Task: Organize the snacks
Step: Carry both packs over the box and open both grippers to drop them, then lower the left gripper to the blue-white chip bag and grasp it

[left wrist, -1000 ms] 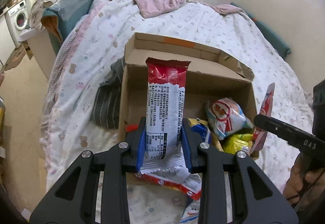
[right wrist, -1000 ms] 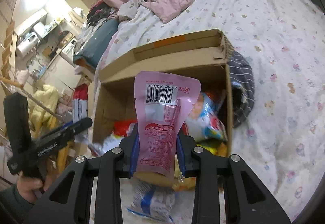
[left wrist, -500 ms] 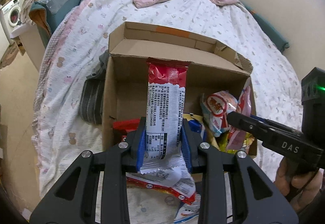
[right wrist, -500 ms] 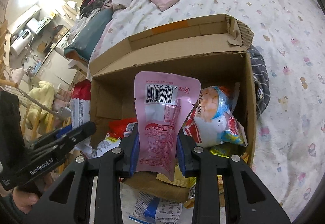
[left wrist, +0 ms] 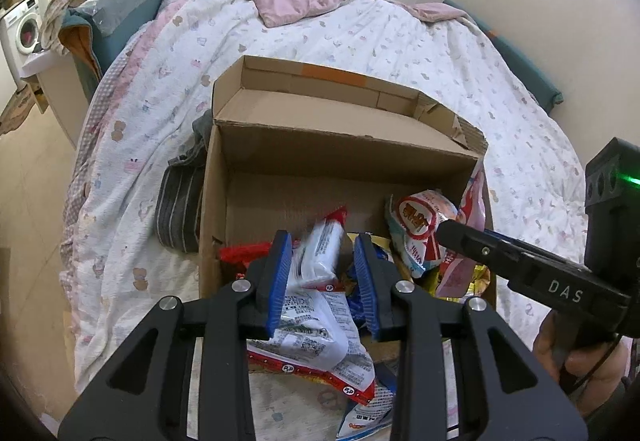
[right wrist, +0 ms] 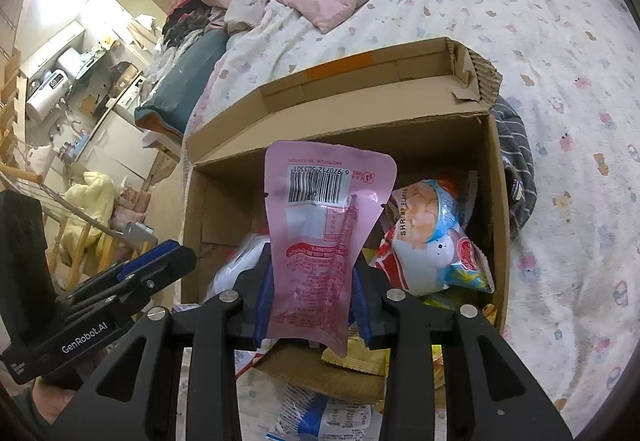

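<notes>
Nearest us, our left gripper (left wrist: 322, 273) stands wide apart, gripping nothing; the red-and-white packet (left wrist: 322, 255) lies blurred between its fingers, inside the cardboard box (left wrist: 340, 157). Our right gripper (right wrist: 310, 297) clamps the pink pouch (right wrist: 324, 237) upright, hiding the box floor behind. Beyond, a shrimp-flakes bag (right wrist: 434, 237) leans at the box's right wall.

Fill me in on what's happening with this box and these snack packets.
A person is loading snacks into the cardboard box on the bed. The left gripper is open over the box, with a red-and-white snack bar lying loose between its fingers. The right gripper is shut on a pink pouch, held upright above the box and not yet put in.
</notes>
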### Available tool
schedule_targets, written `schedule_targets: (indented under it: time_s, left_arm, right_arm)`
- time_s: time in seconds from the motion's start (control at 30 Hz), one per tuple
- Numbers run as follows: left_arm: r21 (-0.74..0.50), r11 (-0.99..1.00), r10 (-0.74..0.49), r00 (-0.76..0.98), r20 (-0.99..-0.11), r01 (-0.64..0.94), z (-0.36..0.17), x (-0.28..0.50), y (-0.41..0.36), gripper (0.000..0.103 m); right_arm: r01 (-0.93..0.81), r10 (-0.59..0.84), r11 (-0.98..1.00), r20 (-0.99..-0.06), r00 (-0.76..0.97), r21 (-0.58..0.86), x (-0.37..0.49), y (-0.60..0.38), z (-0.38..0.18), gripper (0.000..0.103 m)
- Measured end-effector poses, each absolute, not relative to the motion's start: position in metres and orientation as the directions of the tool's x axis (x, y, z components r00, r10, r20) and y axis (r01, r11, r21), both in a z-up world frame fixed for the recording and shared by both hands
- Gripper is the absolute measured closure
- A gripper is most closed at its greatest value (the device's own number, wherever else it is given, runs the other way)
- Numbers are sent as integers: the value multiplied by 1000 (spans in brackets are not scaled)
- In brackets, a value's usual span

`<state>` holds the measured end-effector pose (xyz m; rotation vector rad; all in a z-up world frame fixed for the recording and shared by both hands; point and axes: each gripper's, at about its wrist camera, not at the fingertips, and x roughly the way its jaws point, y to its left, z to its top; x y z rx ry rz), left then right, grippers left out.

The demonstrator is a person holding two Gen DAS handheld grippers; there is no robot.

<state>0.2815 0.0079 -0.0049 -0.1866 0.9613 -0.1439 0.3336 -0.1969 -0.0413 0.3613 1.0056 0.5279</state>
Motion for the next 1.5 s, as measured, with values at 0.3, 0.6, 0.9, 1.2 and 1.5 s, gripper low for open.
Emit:
schedule_targets:
  time_s: [0.3,0.6,0.9,1.2,1.5]
  left_arm:
    - [-223,975,-186,567,-803,5,-4,282,16,23]
    - [-203,978,-147,543,-827,-44,-9,275,36,23]
    - [-337,941,-310,407,-859,5,-18,233,32,23]
    - [-315,938,-346,329,-879,144,-35,239,-15,23]
    - [-350,926,-375,243,-894,141,-76,273,-37,23]
  right_arm:
    - [-199,566,814,-669,481,545,334,-213,-35,24]
    - [-200,554,824,-680,480,530,333,-217,-35,24]
    - [-195,547,829,-690,475,523,330,-224,-35,24]
    - [-178,543,830,-693,475,528,327,-233,-35,24]
    - [-174,542,828,-682,491,533,319,-254,-30,24]
